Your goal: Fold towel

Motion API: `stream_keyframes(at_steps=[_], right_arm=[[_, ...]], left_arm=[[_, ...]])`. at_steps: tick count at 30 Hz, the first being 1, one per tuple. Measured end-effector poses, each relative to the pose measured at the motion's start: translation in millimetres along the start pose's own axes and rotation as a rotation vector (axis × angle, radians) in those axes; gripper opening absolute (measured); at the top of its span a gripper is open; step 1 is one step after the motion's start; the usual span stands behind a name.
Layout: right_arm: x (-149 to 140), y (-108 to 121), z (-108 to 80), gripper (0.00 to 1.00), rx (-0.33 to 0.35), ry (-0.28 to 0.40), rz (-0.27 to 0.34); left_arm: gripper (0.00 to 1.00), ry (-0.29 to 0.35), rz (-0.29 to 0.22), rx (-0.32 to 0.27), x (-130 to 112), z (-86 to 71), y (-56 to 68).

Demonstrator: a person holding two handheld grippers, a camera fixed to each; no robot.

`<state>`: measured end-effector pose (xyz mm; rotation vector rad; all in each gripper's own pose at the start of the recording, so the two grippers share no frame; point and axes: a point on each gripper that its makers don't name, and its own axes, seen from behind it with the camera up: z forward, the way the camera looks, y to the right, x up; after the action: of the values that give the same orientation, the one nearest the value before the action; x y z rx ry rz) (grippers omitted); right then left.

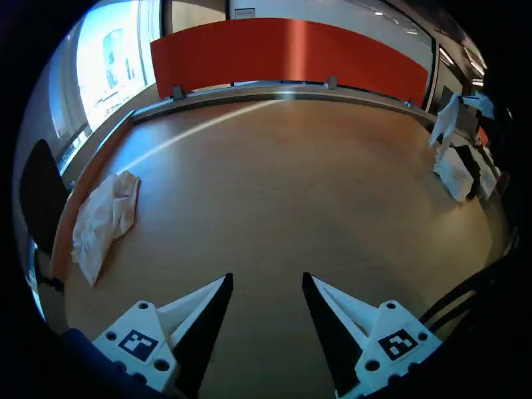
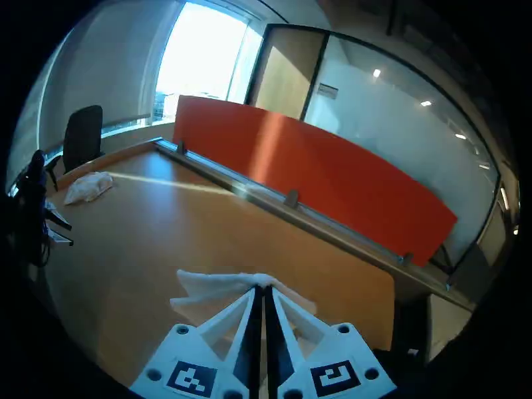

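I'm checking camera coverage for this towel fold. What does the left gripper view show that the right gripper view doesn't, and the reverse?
Left gripper view adds: the left gripper, open above bare desk, and a white cloth pile at far right. Right gripper view adds: the pinch up close, right gripper shut on the white towel. Shared: that towel hanging far off, the crumpled towel, orange partition, black chair.

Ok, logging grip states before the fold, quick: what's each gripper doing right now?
Left gripper: open, holding nothing.
Right gripper: shut on the towel.
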<state>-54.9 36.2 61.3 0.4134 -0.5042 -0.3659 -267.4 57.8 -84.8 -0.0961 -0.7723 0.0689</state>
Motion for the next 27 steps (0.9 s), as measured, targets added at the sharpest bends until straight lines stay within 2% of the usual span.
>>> stream_keyframes(at_steps=[13,27], right_arm=[[-3.5,65.5,8.4,0.05,-0.071,-0.033,0.022],[-16.4,107.9,18.9,0.05,-0.108,-0.082,0.016]], left_arm=[[0.76,-0.008,0.002,0.008,1.5,2.4,0.4],[0.76,-0.014,0.006,0.010,2.7,3.5,5.8]])
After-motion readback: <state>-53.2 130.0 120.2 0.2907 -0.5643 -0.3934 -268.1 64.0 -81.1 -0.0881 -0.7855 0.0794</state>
